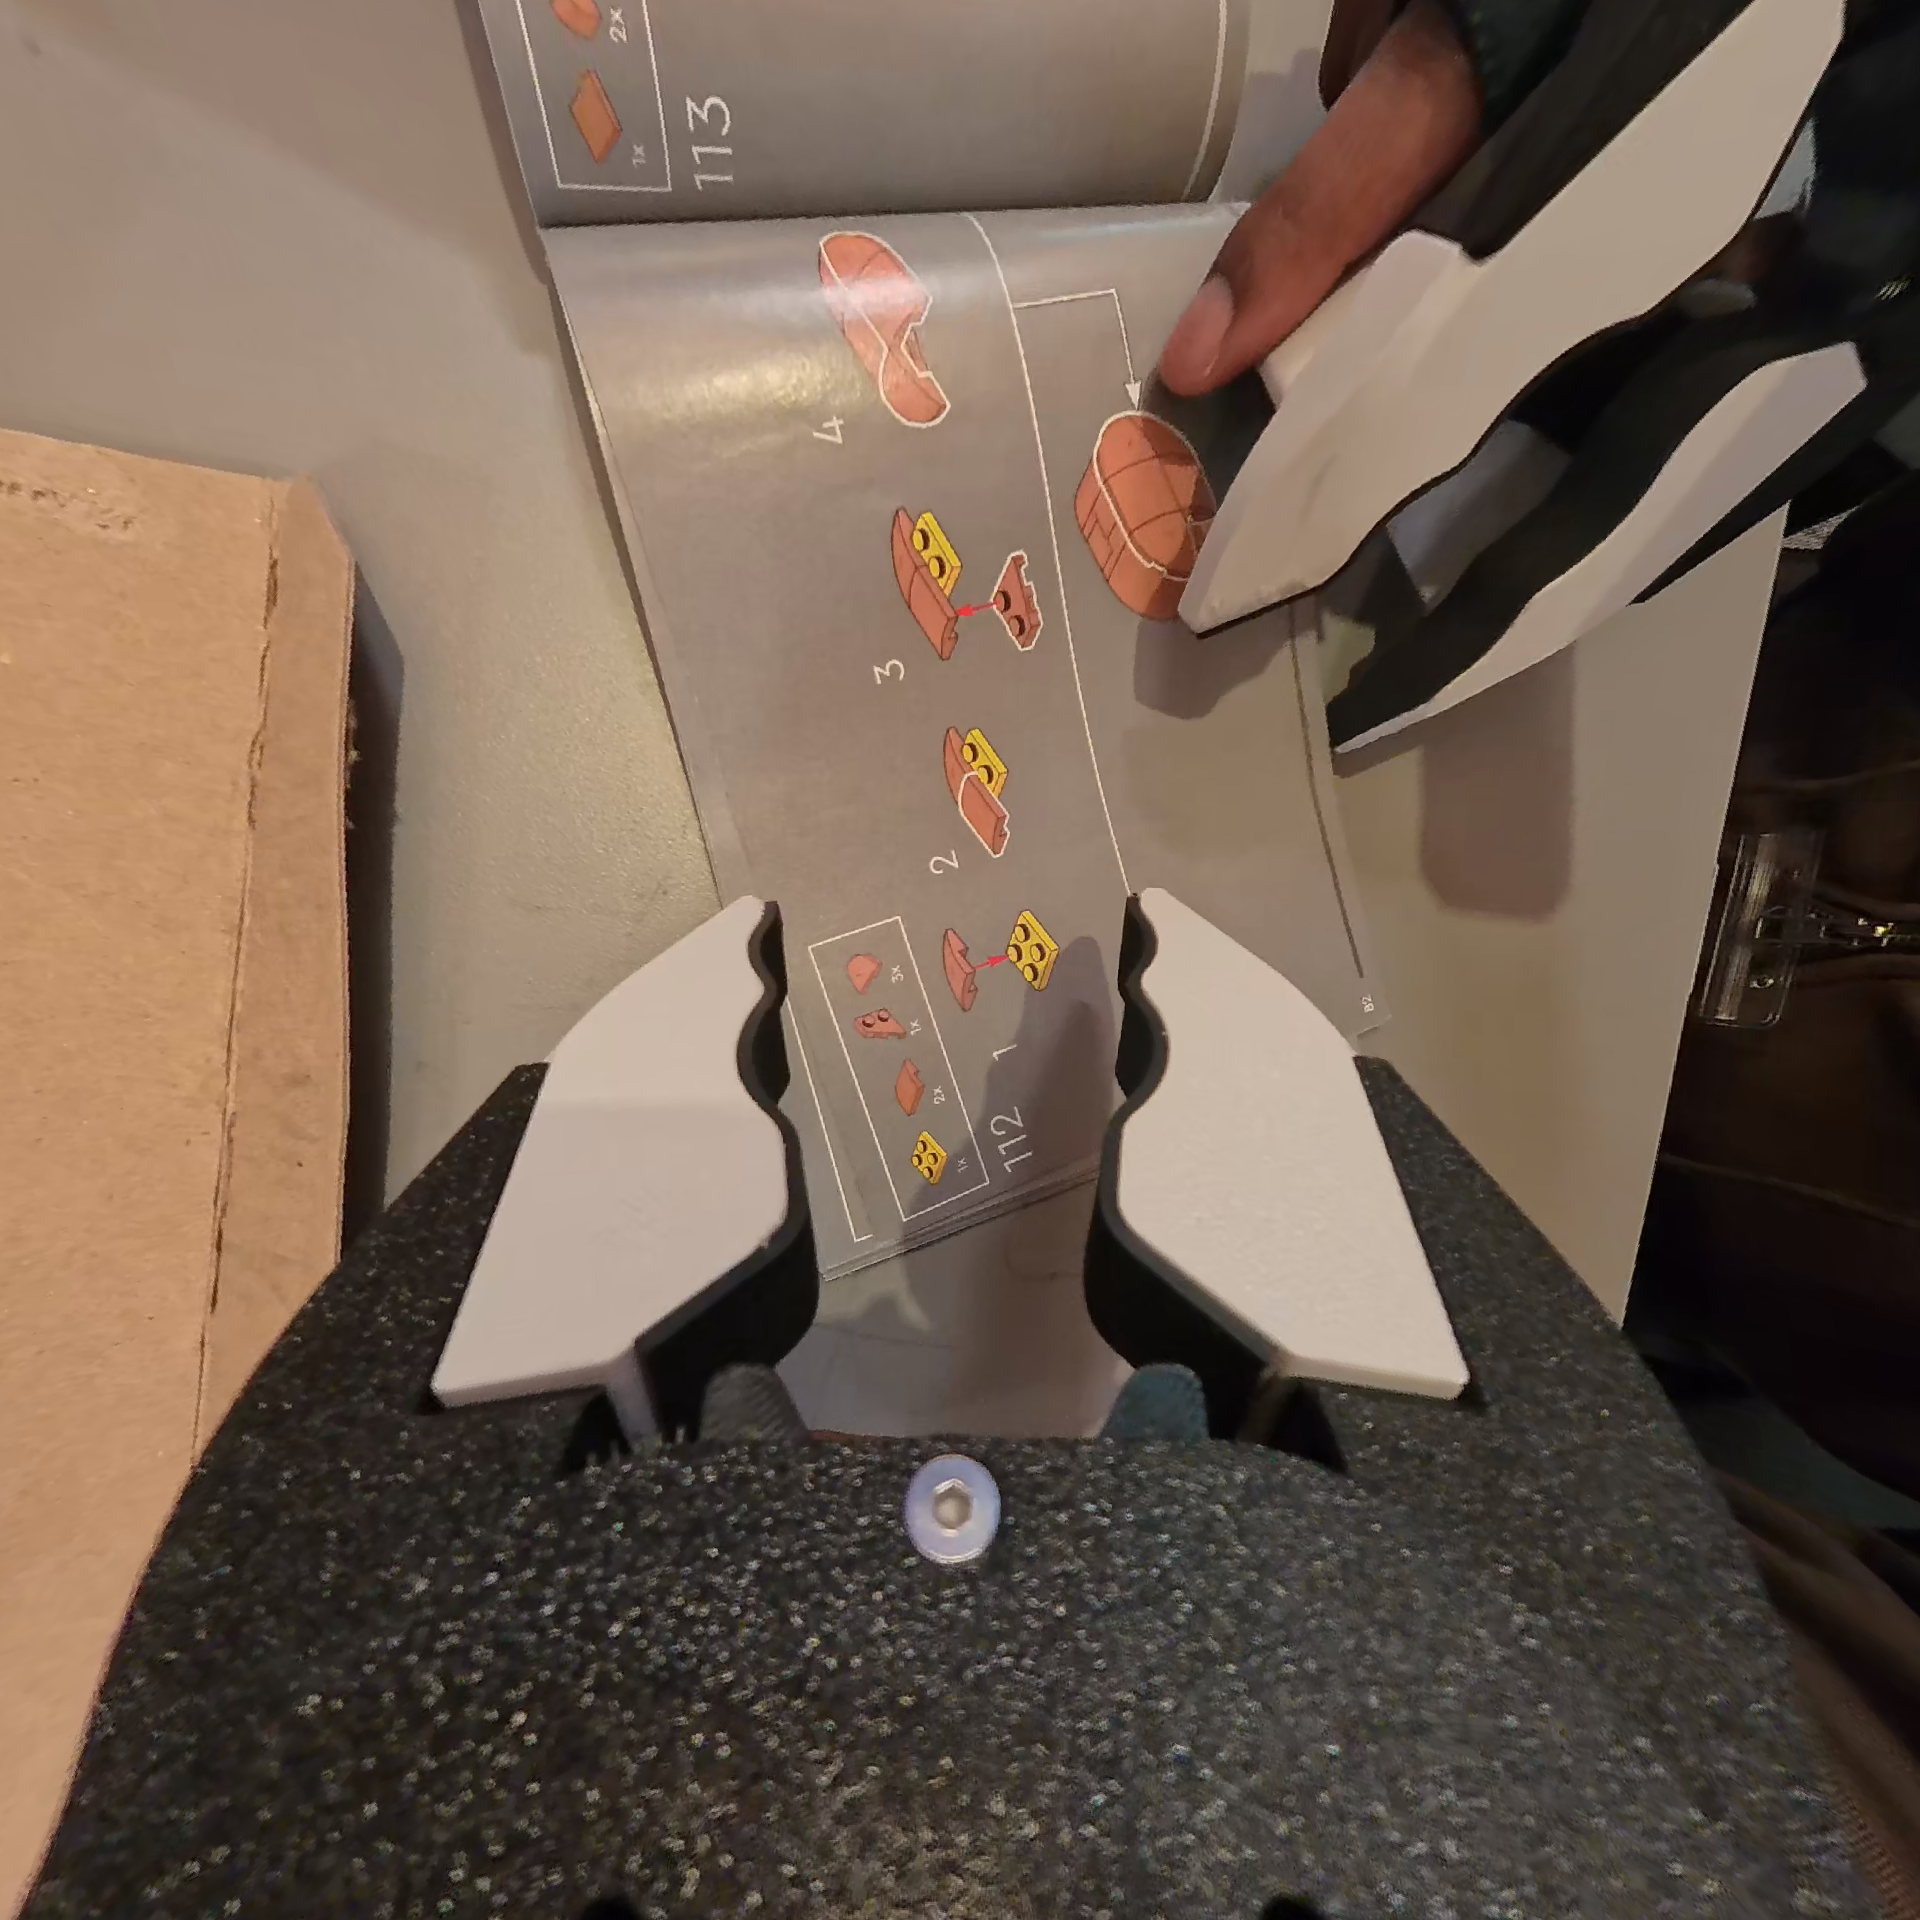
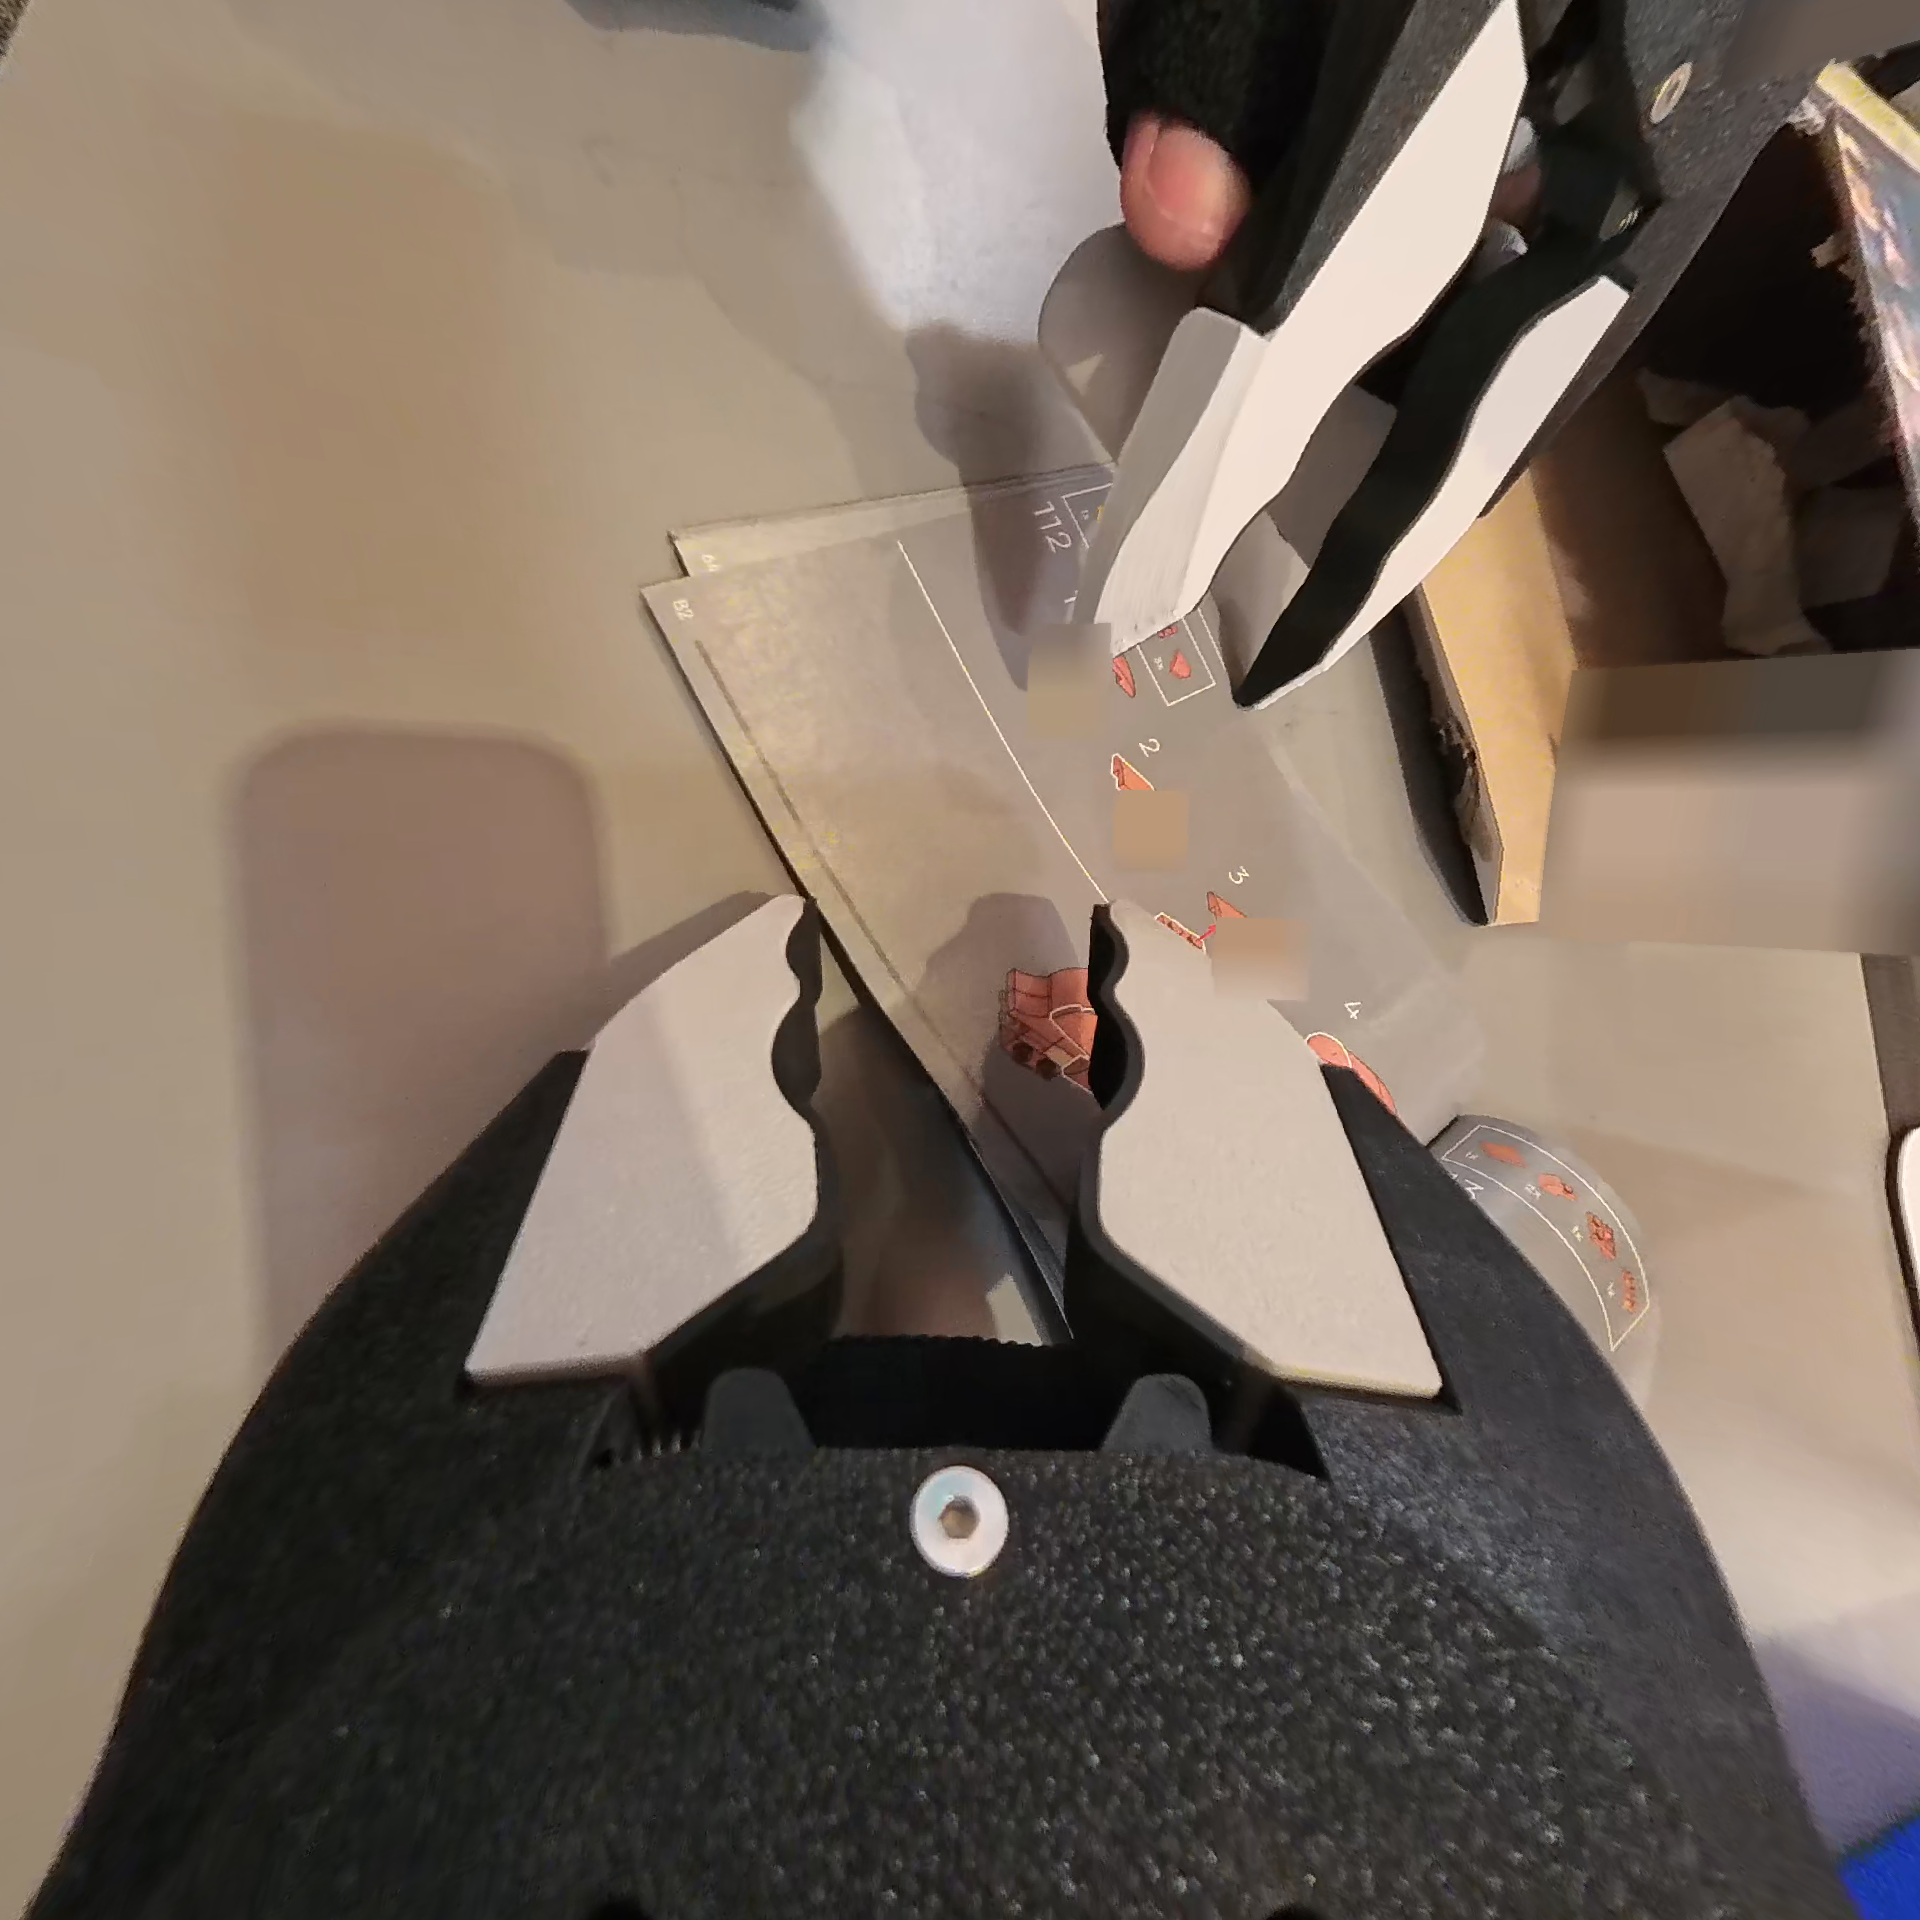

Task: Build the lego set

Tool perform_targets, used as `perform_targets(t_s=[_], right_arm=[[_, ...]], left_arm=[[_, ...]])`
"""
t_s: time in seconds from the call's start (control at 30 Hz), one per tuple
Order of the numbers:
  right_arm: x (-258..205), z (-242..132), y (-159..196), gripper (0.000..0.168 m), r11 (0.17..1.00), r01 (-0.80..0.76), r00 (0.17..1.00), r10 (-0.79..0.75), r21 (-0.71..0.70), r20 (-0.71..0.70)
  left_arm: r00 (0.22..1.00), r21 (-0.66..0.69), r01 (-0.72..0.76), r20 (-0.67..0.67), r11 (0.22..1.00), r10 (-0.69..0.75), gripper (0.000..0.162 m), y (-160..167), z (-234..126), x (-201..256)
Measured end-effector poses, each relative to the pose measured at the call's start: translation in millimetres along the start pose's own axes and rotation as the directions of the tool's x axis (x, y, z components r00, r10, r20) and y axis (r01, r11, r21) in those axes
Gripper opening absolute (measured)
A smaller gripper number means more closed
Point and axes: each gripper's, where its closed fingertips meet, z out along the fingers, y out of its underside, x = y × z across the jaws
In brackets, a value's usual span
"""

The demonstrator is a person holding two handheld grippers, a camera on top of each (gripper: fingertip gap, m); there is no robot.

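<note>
An open grey instruction booklet [image 1: 935,582] lies on the table and shows printed brick diagrams. No loose bricks are in view. My left gripper [image 1: 951,925] is open and empty, hovering over the booklet's near end. It also shows in the right wrist view [image 2: 1205,660], open above the page. My right gripper [image 2: 951,920] is open, and the raised, curling page [image 2: 894,790] runs between its jaws without being clamped. The right gripper [image 1: 1268,675] shows in the left wrist view at the page's right edge, with one finger over the page. A thumb [image 1: 1216,332] rests by it.
A brown cardboard box [image 1: 156,935] stands close on the left of the booklet. It shows in the right wrist view [image 2: 1507,675] with paper scraps inside. The grey table [image 1: 468,623] ends at an edge on the right, where a clear plastic clip [image 1: 1766,914] hangs.
</note>
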Motion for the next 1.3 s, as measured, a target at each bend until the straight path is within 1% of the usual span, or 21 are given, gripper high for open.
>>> perform_targets(t_s=[0.27,0.43,0.63,0.87,1.0,1.1,1.27,1.3], right_arm=[[2,-3,-3,0.049,0.999,-0.046,0.999,0.046,0.022,0.014],[1,-2,0,0.049,0.997,-0.080,0.996,0.080,0.008,0.034],[3,-1,-3,0.049,0.987,-0.160,0.986,0.159,0.012,0.057],[4,-2,-3,0.050,0.983,-0.181,0.982,0.180,0.018,0.057],[9,-3,-5,0.050,0.989,-0.143,0.990,0.143,0.034,0.015],[11,-5,-7,0.050,0.997,-0.065,0.997,0.067,0.040,-0.038],[12,-7,-12,0.044,0.997,0.056,0.993,-0.051,0.045,-0.110],[12,-8,-13,0.039,0.997,0.064,0.992,-0.058,0.050,-0.114]], left_arm=[[1.000,0.000,0.001,0.000,1.000,-0.001,0.062,0,0,0],[1.000,0.000,0.001,0.002,1.000,-0.001,0.062,0,0,0],[1.000,-0.001,0.002,0.008,1.000,-0.002,0.062,0,0,-1],[1.000,0.002,0.005,0.008,1.000,-0.005,0.062,0,0,-2],[1.000,0.004,0.007,0.007,1.000,-0.007,0.062,0,-1,-2],[1.000,0.008,0.011,0.006,1.000,-0.011,0.062,0,-1,-2],[1.000,0.013,0.016,0.002,1.000,-0.016,0.062,-1,-1,-3],[1.000,0.013,0.015,0.003,1.000,-0.015,0.062,-1,-1,-3]])
